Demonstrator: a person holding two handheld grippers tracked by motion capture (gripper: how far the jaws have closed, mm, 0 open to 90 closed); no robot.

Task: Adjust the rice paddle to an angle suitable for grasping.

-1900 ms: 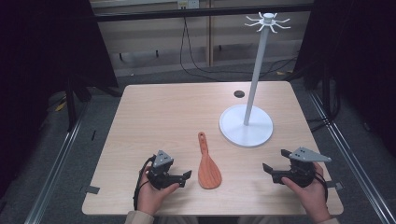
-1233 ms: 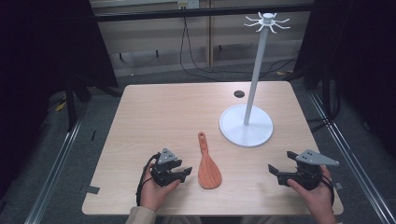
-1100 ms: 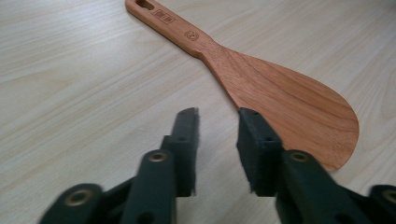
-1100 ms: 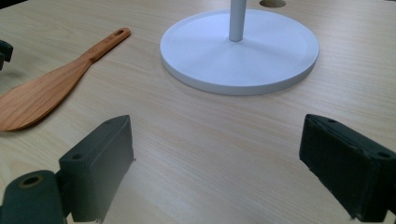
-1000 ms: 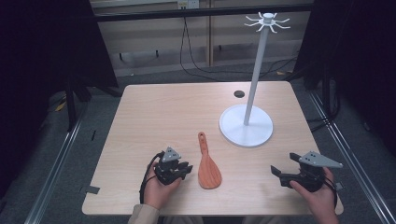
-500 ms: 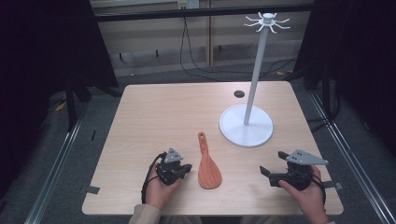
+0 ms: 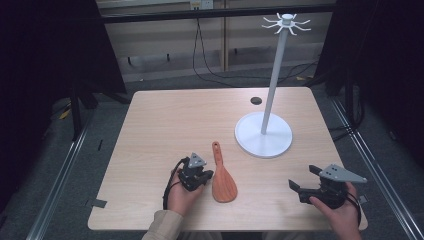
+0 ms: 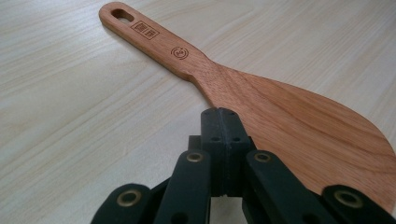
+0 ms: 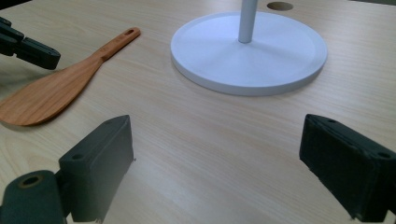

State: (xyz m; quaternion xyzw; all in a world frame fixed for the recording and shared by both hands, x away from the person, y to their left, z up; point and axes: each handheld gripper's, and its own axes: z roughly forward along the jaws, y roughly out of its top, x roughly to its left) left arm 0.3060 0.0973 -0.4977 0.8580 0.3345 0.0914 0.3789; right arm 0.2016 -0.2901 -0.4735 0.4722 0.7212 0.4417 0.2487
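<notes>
Spatula [image 7: 223, 176] flat on the surface [image 7: 180, 120], wooden, hole in its handle.
Left hand-held gripper [image 7: 202, 176], jaws pressed together, sits just beside its blade; right hand-held gripper [image 7: 302, 178] spread, well apart.

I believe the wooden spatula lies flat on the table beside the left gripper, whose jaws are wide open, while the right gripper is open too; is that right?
Not quite: the left gripper has its jaws pressed together, as the left gripper view shows. The rest holds: the wooden spatula lies flat on the table beside it, and the right gripper is open.

pale wooden table [image 7: 165, 120], grey floor [image 7: 65, 180] (dim)
</notes>
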